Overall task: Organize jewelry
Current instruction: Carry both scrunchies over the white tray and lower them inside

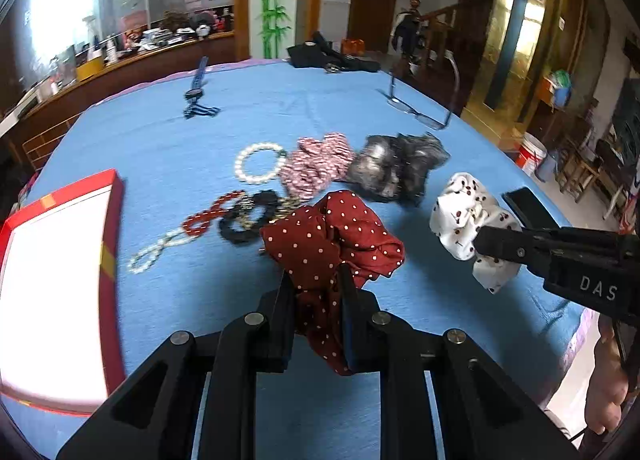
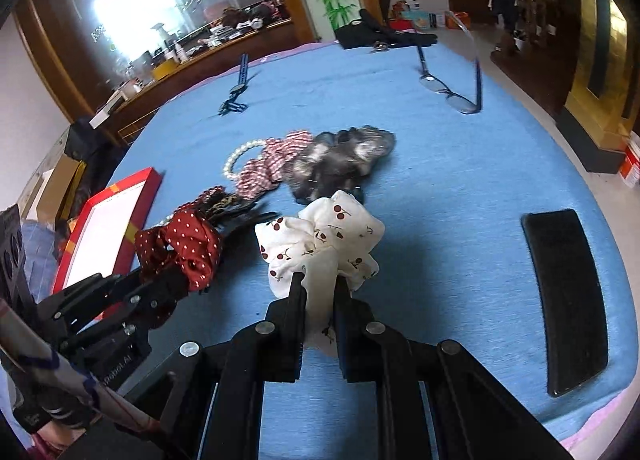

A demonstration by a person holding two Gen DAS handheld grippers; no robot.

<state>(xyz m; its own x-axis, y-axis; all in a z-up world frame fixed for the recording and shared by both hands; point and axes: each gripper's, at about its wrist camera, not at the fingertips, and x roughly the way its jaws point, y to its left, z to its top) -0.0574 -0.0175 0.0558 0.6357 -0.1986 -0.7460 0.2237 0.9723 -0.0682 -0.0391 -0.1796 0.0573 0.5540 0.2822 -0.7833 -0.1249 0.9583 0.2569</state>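
Observation:
My left gripper [image 1: 316,280] is shut on a dark red polka-dot scrunchie [image 1: 332,236], lifted just above the blue cloth; the same scrunchie [image 2: 182,248] shows at the left of the right wrist view. My right gripper [image 2: 320,280] is shut on a white cherry-print scrunchie [image 2: 320,236], seen at the right [image 1: 468,220] from the left wrist. On the cloth behind lie a pearl bracelet [image 1: 258,162], a red-white striped scrunchie [image 1: 316,164], a grey scrunchie [image 1: 396,164], a red bead bracelet [image 1: 212,212], a black scrunchie [image 1: 244,220] and a small pearl chain [image 1: 154,252].
A red box with a white inside [image 1: 56,284] stands at the left of the blue table [image 1: 160,132]. A black phone [image 2: 564,300] lies at the right. Glasses [image 2: 452,94], a blue watch [image 1: 196,90] and a dark pouch [image 1: 320,56] lie at the far side.

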